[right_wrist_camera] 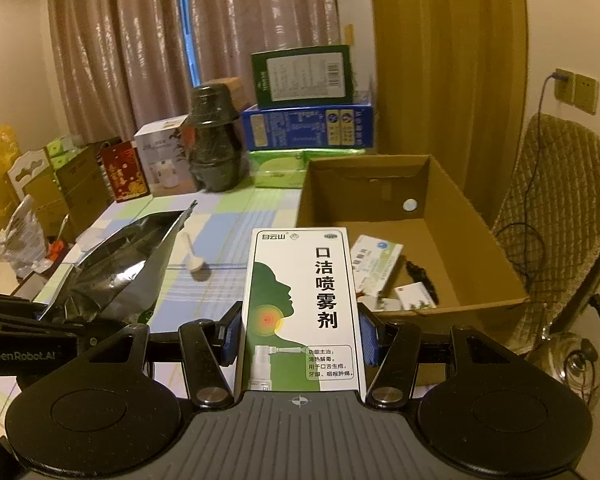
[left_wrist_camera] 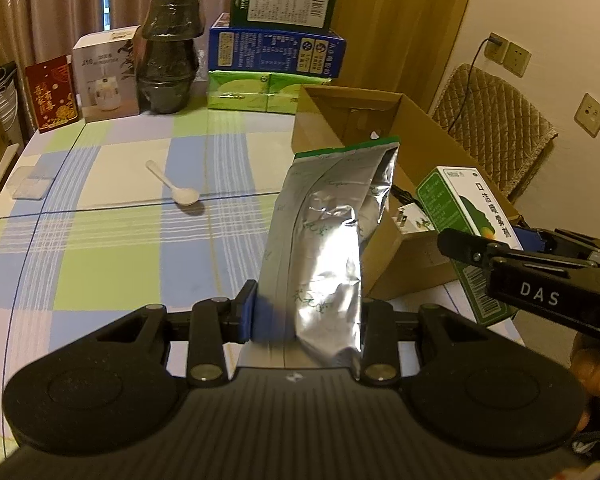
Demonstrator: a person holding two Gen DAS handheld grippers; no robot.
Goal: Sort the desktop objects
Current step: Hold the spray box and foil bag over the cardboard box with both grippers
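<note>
Silver foil pouch (left_wrist_camera: 324,240) pinched upright in the left gripper (left_wrist_camera: 308,320), above the checked tablecloth (left_wrist_camera: 112,248). White-green spray box (right_wrist_camera: 302,308) clamped in the right gripper (right_wrist_camera: 300,336), just short of the open cardboard box (right_wrist_camera: 472,240) holding small packets (right_wrist_camera: 374,264). White spoon (left_wrist_camera: 176,186) lies beyond on the cloth; stacked cartons (left_wrist_camera: 276,52) line the far edge.

Counted on view: one foil pouch (left_wrist_camera: 324,248), one spray box (right_wrist_camera: 300,308), one plastic spoon (left_wrist_camera: 176,188), one open cardboard carton (right_wrist_camera: 460,216), two small packets (right_wrist_camera: 376,264) inside.
</note>
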